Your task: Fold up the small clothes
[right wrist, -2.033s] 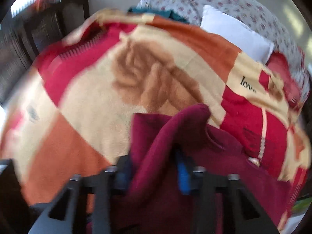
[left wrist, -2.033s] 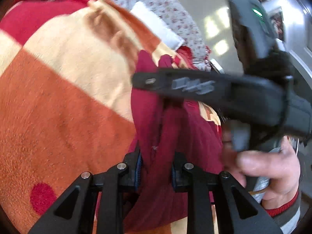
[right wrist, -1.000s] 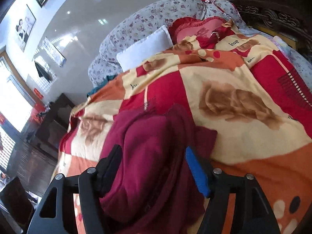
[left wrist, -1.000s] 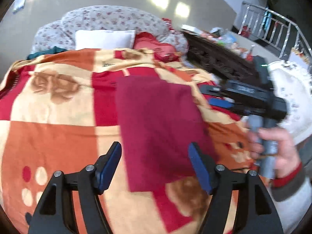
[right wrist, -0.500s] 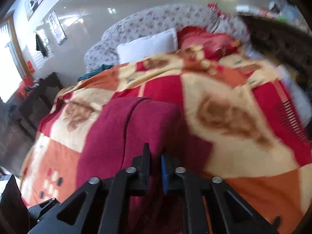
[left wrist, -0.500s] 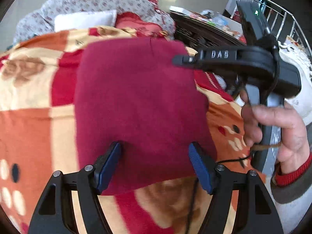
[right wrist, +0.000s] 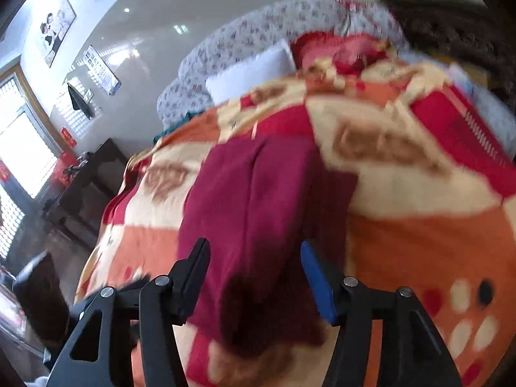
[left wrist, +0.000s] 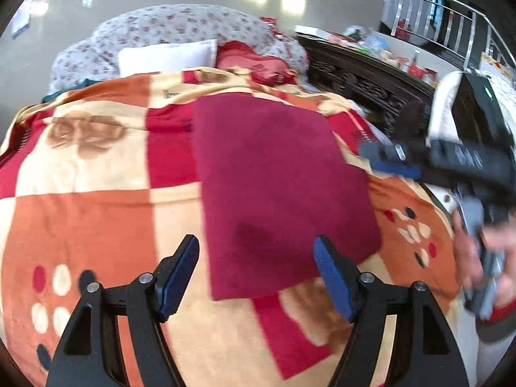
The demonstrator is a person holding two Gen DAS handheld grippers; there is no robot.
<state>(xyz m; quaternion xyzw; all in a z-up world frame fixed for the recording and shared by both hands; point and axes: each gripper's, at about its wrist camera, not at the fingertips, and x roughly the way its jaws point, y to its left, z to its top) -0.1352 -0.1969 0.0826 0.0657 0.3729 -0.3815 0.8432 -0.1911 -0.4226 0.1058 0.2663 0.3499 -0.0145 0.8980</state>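
A dark red garment [left wrist: 277,187] lies folded into a flat rectangle on the patterned blanket [left wrist: 96,200]. My left gripper [left wrist: 258,271] is open and empty, just above the garment's near edge. The right gripper [left wrist: 390,164] shows blurred at the garment's right side in the left wrist view, held by a hand [left wrist: 483,251]. In the right wrist view the garment [right wrist: 258,219] lies folded with a long crease, and my right gripper [right wrist: 258,274] is open over its near end, holding nothing.
The bed has a white pillow [left wrist: 167,54], a red cushion [left wrist: 254,61] and a floral headboard [left wrist: 167,29]. A dark carved wooden bed frame [left wrist: 361,87] runs along the right. Dark furniture [right wrist: 87,187] stands to the left in the right wrist view.
The right gripper was shut on the garment half a second ago and has opened and drawn back. The left gripper stayed open and pulled back; the garment now lies flat.
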